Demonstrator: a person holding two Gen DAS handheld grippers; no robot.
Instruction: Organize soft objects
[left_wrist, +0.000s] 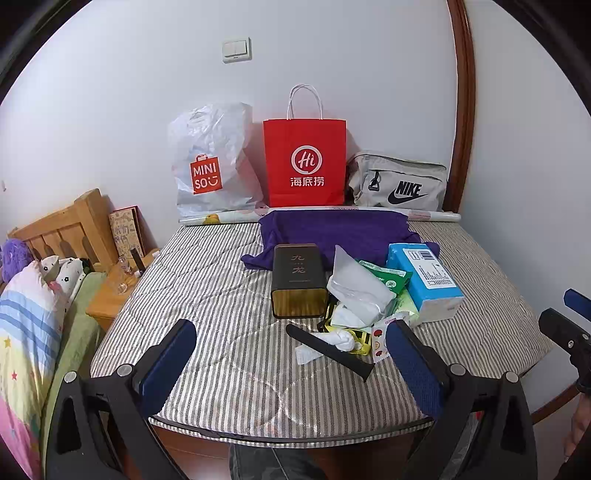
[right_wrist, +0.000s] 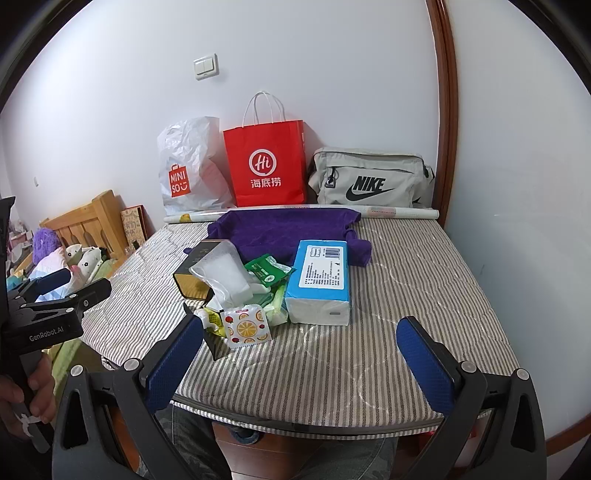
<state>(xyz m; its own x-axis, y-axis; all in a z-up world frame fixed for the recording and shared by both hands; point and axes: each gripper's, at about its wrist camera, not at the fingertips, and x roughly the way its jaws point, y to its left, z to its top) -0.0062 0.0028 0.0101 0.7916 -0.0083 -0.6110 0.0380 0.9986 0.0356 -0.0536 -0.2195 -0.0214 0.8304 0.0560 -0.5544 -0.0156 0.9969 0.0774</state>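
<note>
While both tools hung over the near edge of the striped mattress (left_wrist: 221, 280), each with its blue pads spread apart and nothing between them, the soft objects lay in a heap ahead. The left tool (left_wrist: 291, 354) faced the heap slightly to its right; the right tool (right_wrist: 301, 349) faced it slightly to its left.

Against the wall beyond the heap stood a white Miniso plastic bag (left_wrist: 210, 162), a red paper bag (left_wrist: 306, 162) and a grey Nike pouch (left_wrist: 399, 184), in that order from left to right. A rolled sheet (right_wrist: 399, 213) lay along the foot of these bags.

A purple cloth (right_wrist: 280, 229) was spread just in front of the roll, its near edge passing under the heap. A blue tissue pack (right_wrist: 319, 277) lay at the heap's right side, ahead of the right tool. A dark tin box (left_wrist: 299, 280) lay on its side at the heap's left, touching a clear plastic pouch (left_wrist: 358, 284). Green packets (right_wrist: 267, 271) sat between the pouch and the tissue pack. A long black object (left_wrist: 328, 350) lay nearest the left tool, with a white crumpled item (left_wrist: 340, 339) across it. A small fruit-printed sachet (right_wrist: 245, 326) lay at the heap's near edge, just beyond the right tool's left pad.
</note>
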